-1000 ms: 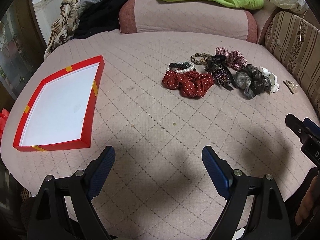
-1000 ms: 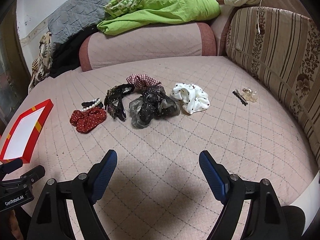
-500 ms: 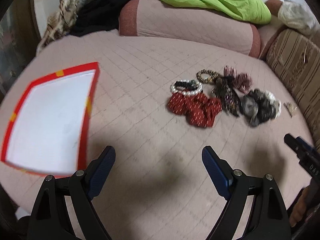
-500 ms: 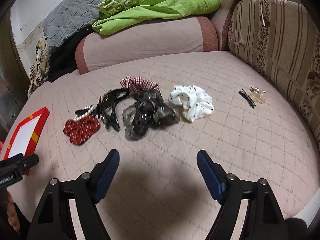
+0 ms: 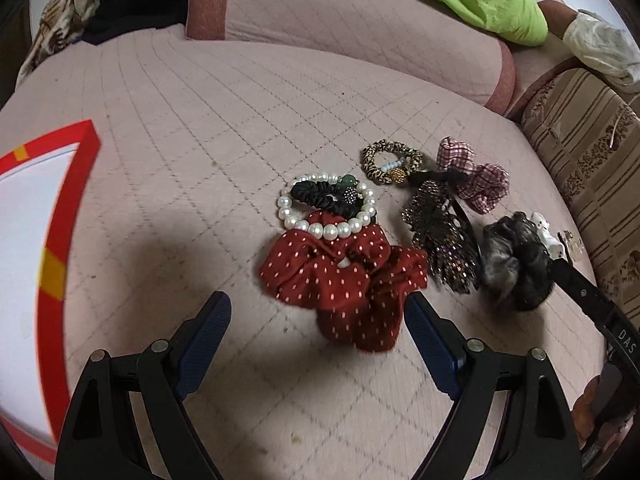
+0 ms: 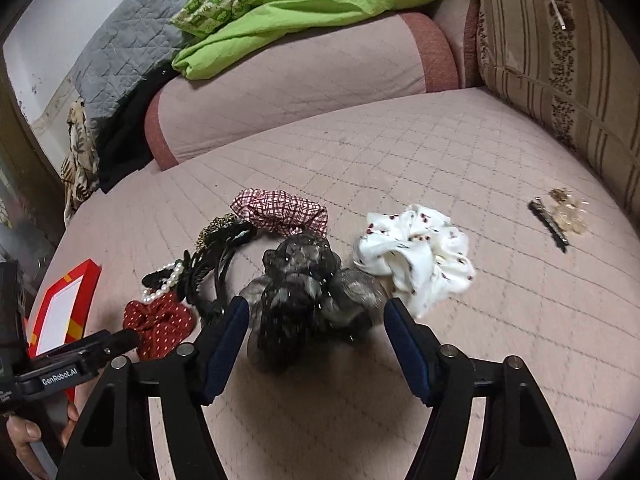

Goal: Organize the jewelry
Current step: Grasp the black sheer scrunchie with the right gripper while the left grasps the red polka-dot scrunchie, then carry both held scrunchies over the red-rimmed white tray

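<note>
Hair pieces lie in a cluster on the pink quilted cushion (image 5: 200,128). My left gripper (image 5: 318,336) is open, its tips just short of a red dotted scrunchie (image 5: 344,280). A pearl bracelet (image 5: 326,230) and a black hair tie (image 5: 316,194) rest behind that scrunchie. My right gripper (image 6: 316,332) stands over a grey-black sheer scrunchie (image 6: 300,300). Its jaws are closing with this scrunchie between them, and the pads do not clearly press on it. A white scrunchie (image 6: 416,256) lies just to the right. A red-rimmed tray (image 5: 56,240) sits at the far left.
A leopard hair tie (image 5: 390,160), a plaid scrunchie (image 5: 472,176) and a beaded brown clip (image 5: 440,236) fill the cluster's back. A black hair clip (image 6: 548,228) and a clear clasp (image 6: 568,212) lie far right. Bolster (image 6: 300,80) and striped cushion (image 6: 560,60) border the surface.
Both grippers have moved forward and down onto the cluster. The left one drew away from the tray toward the red scrunchie. The right one's jaws have narrowed around the grey-black scrunchie.
</note>
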Tool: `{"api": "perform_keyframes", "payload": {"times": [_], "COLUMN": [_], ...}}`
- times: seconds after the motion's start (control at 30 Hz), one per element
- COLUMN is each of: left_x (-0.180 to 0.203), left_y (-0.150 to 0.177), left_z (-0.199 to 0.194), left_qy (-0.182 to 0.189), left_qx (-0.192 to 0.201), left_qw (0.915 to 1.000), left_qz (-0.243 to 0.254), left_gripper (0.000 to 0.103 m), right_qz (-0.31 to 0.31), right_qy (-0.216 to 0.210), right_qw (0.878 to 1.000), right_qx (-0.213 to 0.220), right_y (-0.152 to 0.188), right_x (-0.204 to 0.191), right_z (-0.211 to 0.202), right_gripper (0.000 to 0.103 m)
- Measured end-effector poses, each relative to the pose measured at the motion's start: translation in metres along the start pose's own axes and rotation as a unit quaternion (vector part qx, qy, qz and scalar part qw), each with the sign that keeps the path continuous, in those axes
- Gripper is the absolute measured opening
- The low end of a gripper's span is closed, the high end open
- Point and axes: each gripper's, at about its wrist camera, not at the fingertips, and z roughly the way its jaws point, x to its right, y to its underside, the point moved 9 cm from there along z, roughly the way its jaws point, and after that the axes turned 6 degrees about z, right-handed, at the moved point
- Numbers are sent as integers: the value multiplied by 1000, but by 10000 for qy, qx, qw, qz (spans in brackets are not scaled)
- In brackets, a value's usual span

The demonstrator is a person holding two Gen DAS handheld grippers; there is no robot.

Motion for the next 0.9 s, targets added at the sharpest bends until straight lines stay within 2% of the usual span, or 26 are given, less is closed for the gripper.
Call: {"api": "perform_keyframes", "payload": {"times": [0.1, 0.13, 0.17, 0.2, 0.27, 0.3, 0.33, 0.37, 0.4, 0.47, 0.7, 0.9], "left_x": [2, 3, 3, 4, 6, 7, 7, 8, 9, 10, 11, -1], "left_y": [-3, -2, -3, -3, -4, -4, -4, -3, -2, -1, 12, 25], "left_z": [10, 12, 14, 16, 17, 18, 19, 19, 18, 10, -45, -96], "left_qy": [50, 80, 95, 41, -54, -131, -219, -233, -154, -93, 187, 118], "left_qx": [-66, -95, -130, -108, -65, -82, -98, -119, -152, -130, 125, 519], "left_qw": [10000, 9999, 9999, 9999, 9999, 9998, 9996, 9995, 9996, 9997, 9997, 9986], "left_qz": [0, -1, -2, 20, 97, 143, 179, 193, 181, 175, -17, -30], "left_gripper": [76, 69, 67, 65, 53, 39, 20, 13, 11, 10, 10, 10], "right_qz": [39, 54, 64, 79, 112, 108, 87, 58, 34, 30, -151, -328], "right_qy": [-33, -37, -35, -46, -61, -57, -43, -27, -39, -107, -250, -471], "right_qw": [9999, 9998, 9998, 9997, 9996, 9996, 9996, 9996, 9995, 9992, 9994, 9983], "right_qx": [-124, -167, -193, -220, -254, -262, -259, -268, -305, -372, -193, -122], "right_y": [0, 1, 1, 2, 3, 3, 3, 4, 4, 7, 11, 25], "right_x": [-2, -2, -2, -3, -3, -4, -4, -4, -6, -8, -20, -44], "right_z": [12, 17, 20, 23, 29, 30, 32, 33, 34, 32, -6, -43], "right_gripper": [68, 64, 60, 59, 54, 53, 48, 33, 24, 17, 15, 15]}}
